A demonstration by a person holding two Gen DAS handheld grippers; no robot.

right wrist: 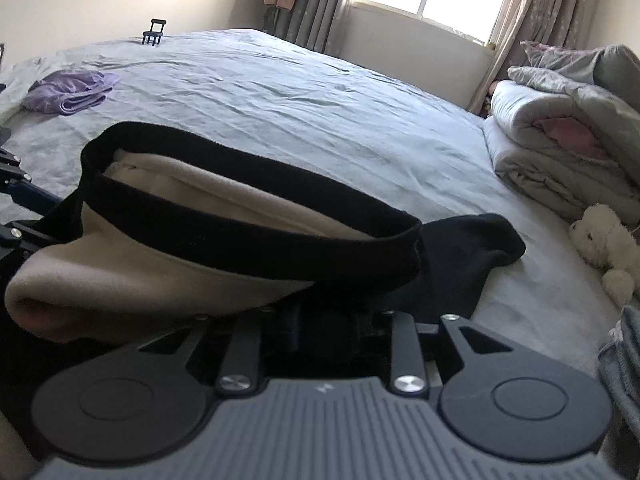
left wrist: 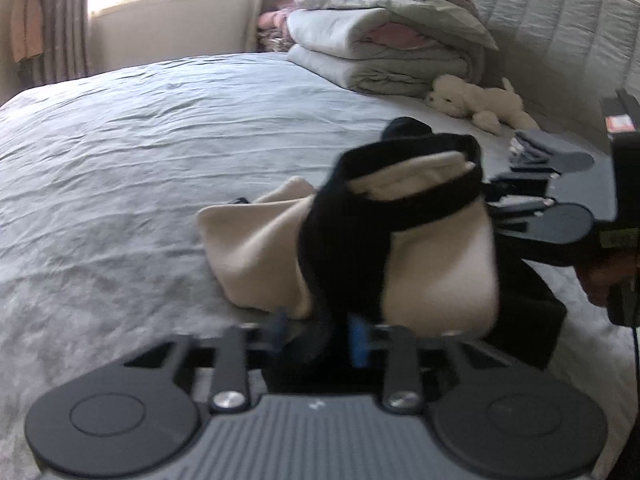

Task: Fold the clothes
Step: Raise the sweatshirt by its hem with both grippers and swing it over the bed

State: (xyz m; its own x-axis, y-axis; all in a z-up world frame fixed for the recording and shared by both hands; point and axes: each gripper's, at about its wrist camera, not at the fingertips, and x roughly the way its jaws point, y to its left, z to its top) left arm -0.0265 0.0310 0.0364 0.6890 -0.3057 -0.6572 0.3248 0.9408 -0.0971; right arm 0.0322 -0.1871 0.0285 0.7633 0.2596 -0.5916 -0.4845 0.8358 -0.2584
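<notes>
A beige garment with black trim (left wrist: 432,272) hangs bunched above the grey bed (left wrist: 160,140), held between both grippers. My left gripper (left wrist: 320,332) is shut on its black fabric, which sits between the blue pads (left wrist: 358,340). In the right wrist view the same garment (right wrist: 140,272) drapes over my right gripper (right wrist: 328,320) and hides its fingertips; the black band (right wrist: 240,216) loops across the beige cloth. The right gripper's fingers (left wrist: 520,204) reach into the garment's right side in the left wrist view and grip it. The left gripper (right wrist: 16,200) shows at the left edge.
Folded quilts (left wrist: 380,56) and a white plush toy (left wrist: 480,104) lie by the padded headboard (left wrist: 560,20). A stack of folded grey clothes (left wrist: 536,152) sits near the right gripper. Across the bed lie a purple garment (right wrist: 68,90) and a small black chair-shaped stand (right wrist: 154,32).
</notes>
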